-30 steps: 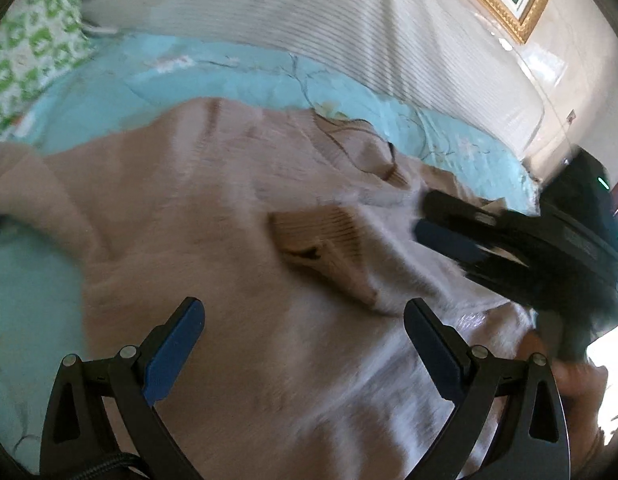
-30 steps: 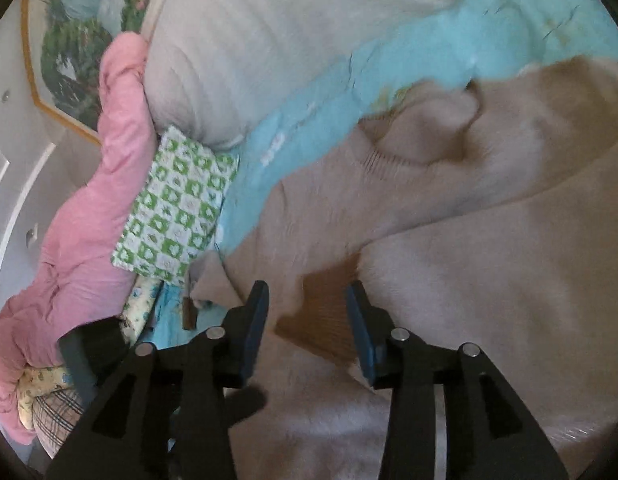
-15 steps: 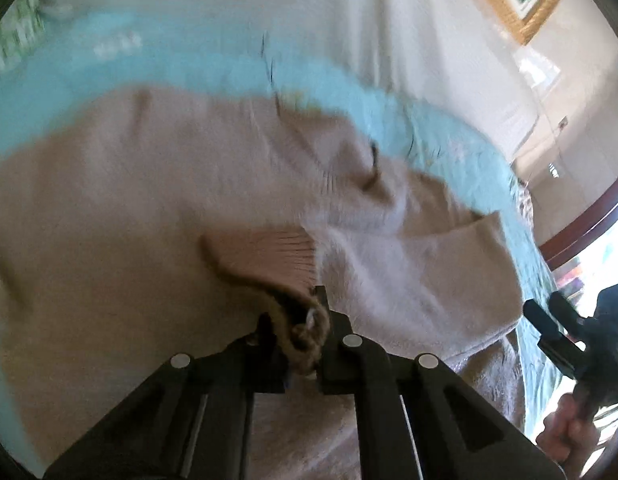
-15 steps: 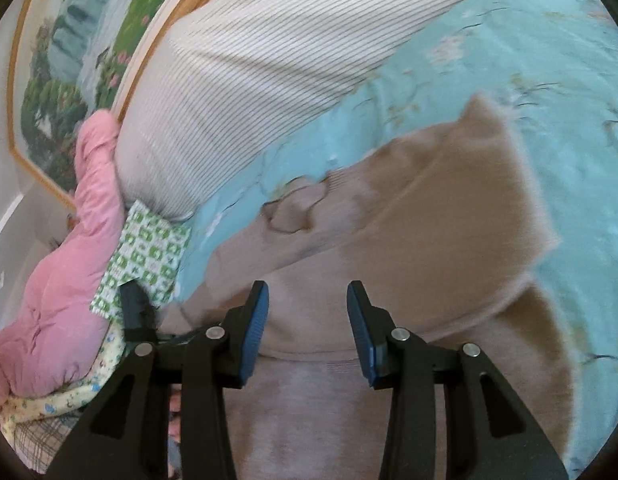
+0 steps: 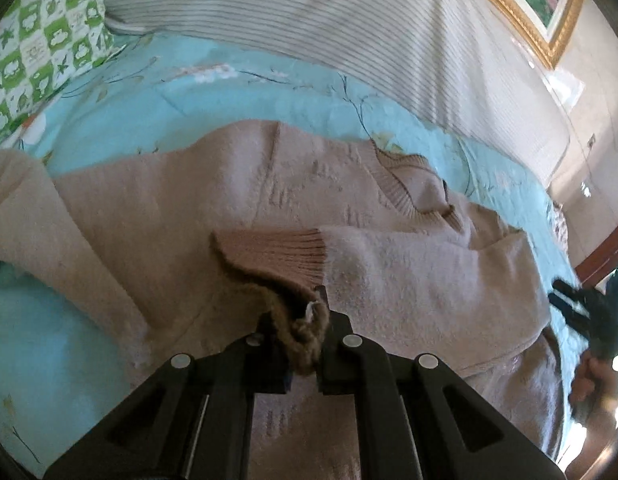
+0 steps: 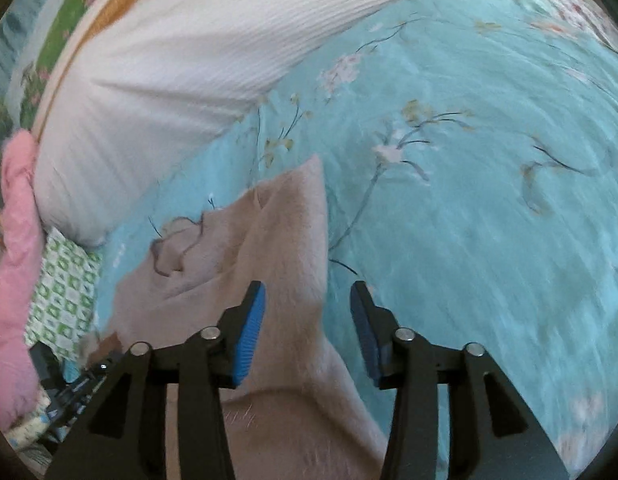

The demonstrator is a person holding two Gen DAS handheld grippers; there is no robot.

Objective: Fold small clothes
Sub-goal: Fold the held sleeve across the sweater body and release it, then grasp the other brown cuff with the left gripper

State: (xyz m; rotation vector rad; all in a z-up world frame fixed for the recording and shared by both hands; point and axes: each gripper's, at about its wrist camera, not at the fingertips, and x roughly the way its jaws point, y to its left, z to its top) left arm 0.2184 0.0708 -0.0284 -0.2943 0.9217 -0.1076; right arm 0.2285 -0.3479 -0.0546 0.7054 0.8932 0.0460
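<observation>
A beige knit sweater (image 5: 317, 184) lies spread on a turquoise floral bedsheet (image 5: 269, 96). One sleeve is folded across its chest, ending in a ribbed cuff (image 5: 277, 252). My left gripper (image 5: 305, 340) is shut on the edge of that cuff, which bunches between the pads. In the right wrist view the sweater (image 6: 277, 240) reaches only to its folded shoulder edge. My right gripper (image 6: 307, 320) hovers over that edge and the bare sheet (image 6: 469, 200), its jaws opening with nothing pressed between them. That gripper shows blurred at the far right of the left wrist view (image 5: 577, 312), held by a hand.
A white striped pillow (image 5: 329, 20) lies behind the sweater. A green checked cushion (image 5: 41, 40) sits at the far left. A pink quilt (image 6: 13, 260) is piled at the bed's left side. A framed picture (image 5: 541, 8) hangs on the wall. A wooden bed edge (image 5: 601, 256) runs at right.
My left gripper went from wide open to shut on the sleeve cuff. My right gripper let go of the cuff, swung right past the sweater's shoulder edge, and widened its jaws.
</observation>
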